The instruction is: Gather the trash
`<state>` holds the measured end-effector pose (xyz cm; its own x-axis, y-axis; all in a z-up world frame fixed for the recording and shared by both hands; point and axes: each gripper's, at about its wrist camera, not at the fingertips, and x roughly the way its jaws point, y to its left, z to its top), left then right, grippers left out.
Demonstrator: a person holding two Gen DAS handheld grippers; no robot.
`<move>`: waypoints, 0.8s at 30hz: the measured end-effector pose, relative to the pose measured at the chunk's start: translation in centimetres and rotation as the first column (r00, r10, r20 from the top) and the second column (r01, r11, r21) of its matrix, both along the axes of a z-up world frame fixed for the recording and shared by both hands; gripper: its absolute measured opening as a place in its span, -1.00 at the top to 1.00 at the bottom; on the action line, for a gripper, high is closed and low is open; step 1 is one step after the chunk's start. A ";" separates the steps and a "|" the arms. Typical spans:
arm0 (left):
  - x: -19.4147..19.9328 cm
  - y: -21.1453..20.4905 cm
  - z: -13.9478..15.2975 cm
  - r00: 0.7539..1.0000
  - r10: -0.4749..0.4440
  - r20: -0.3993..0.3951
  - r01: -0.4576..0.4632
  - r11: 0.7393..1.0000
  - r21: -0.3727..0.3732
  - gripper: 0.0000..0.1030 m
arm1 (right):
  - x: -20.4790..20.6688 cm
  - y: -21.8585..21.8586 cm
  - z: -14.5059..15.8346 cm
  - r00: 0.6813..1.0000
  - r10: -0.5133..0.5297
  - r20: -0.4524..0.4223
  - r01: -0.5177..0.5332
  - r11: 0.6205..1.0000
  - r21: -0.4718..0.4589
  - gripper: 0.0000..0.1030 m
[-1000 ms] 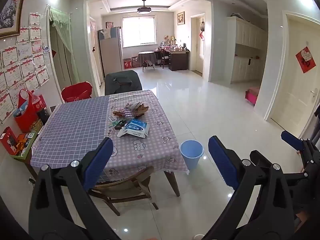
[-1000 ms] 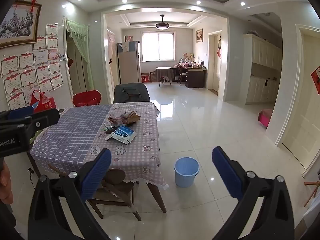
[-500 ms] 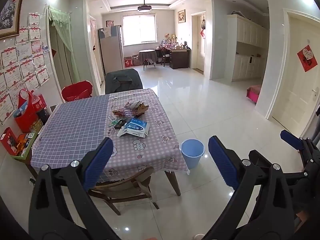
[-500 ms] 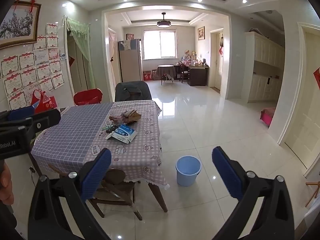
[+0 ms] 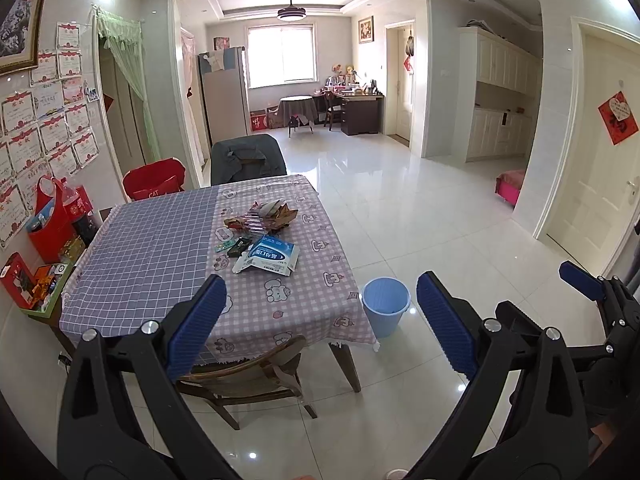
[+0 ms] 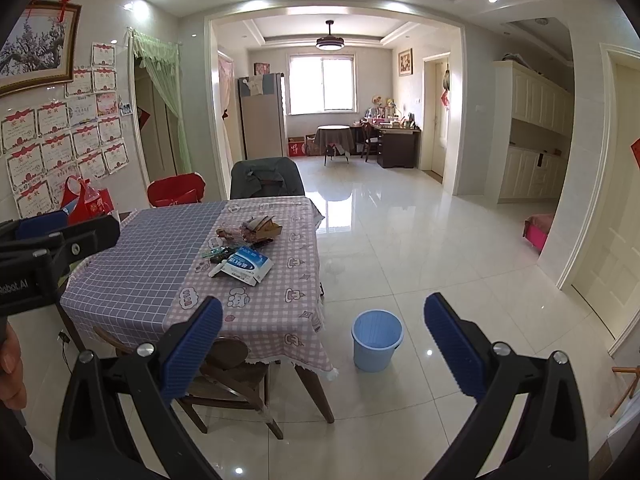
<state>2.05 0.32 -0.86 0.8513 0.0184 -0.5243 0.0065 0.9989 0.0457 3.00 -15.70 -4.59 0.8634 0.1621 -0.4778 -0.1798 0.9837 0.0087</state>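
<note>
**Dining area, trash on table, both grippers held back and empty**

Left gripper: lower part of the left wrist frame, blue pads spread wide, nothing between them. It hangs above the floor, well apart from the table.

Right gripper: lower part of the right wrist frame, blue pads likewise spread wide and empty. Its side also shows at the far right edge of the left wrist frame.

Table: left of centre in both frames, covered by a checked cloth, blue-grey on its left half, pink with cartoon prints on its right half.

Trash, all on the pink half of the cloth, centre of frame:
- Blue-and-white box, lying flat with its flaps open, nearest the camera.
- Small dark and green wrappers, just beside the box on its left.
- Crumpled heap of brown and pink wrappers, further back, near the box but apart from it.

Blue bucket: upright on the tiled floor, just beside the table's near right corner, lower centre of frame. Its inside cannot be made out.

Wooden chair: pushed under the near edge of the table.

Hand: partly visible at the left edge of the right wrist frame, below the other gripper's body.
</note>
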 end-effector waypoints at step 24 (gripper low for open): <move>1.1 0.3 -0.4 1.000 0.006 -0.015 -0.006 1.000 0.002 -0.83 | 1.5 -1.6 -0.4 1.000 0.013 -0.026 -0.012 1.000 0.013 -0.91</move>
<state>3.13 0.61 -1.22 0.8430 0.0247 -0.5374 0.0011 0.9989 0.0476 4.50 -17.35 -4.94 0.8485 0.1792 -0.4979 -0.1916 0.9811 0.0266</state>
